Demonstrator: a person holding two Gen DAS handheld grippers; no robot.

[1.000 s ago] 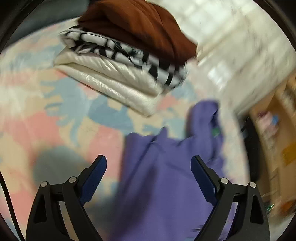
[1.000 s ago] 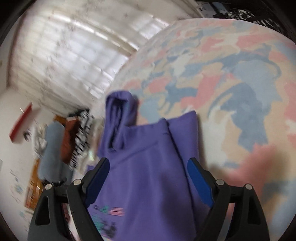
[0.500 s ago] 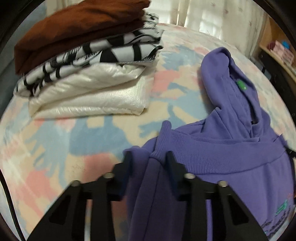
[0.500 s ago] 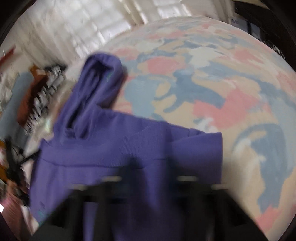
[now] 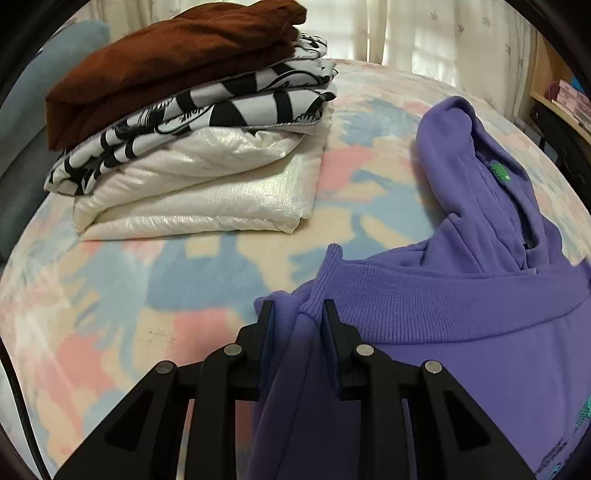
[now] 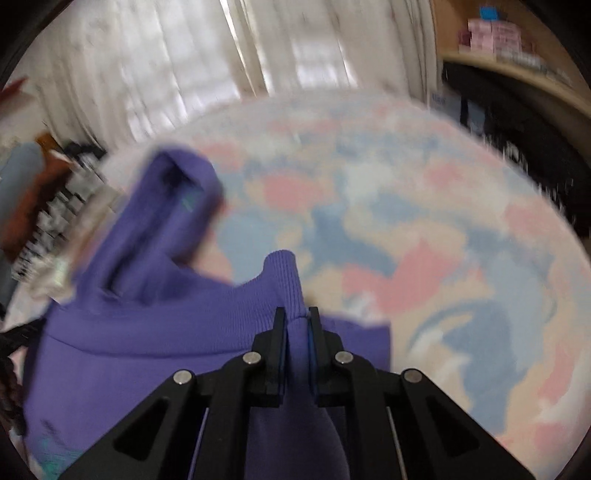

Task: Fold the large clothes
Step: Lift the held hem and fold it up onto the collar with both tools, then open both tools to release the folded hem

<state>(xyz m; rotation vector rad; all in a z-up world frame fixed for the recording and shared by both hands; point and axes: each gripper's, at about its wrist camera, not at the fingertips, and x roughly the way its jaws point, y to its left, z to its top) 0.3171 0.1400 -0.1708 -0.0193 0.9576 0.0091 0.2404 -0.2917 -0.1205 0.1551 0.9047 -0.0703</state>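
Now both grippers have clamped down where a second ago they hung wide open above the cloth. The left gripper (image 5: 297,314) is closing on a bunched corner of the purple hoodie (image 5: 436,302), pads pressing the ribbed hem between them. The right gripper (image 6: 296,317) is nearly shut, pinching a thin ridge of the same ribbed hem (image 6: 284,280). The hoodie lies on the pastel-patterned bed (image 5: 110,295), its hood (image 5: 469,155) stretched toward the curtains (image 5: 424,33). Beside it, apart from it, sits a stack of folded clothes (image 5: 192,129): brown on top, black-and-white in the middle, white underneath. The right view is blurred.
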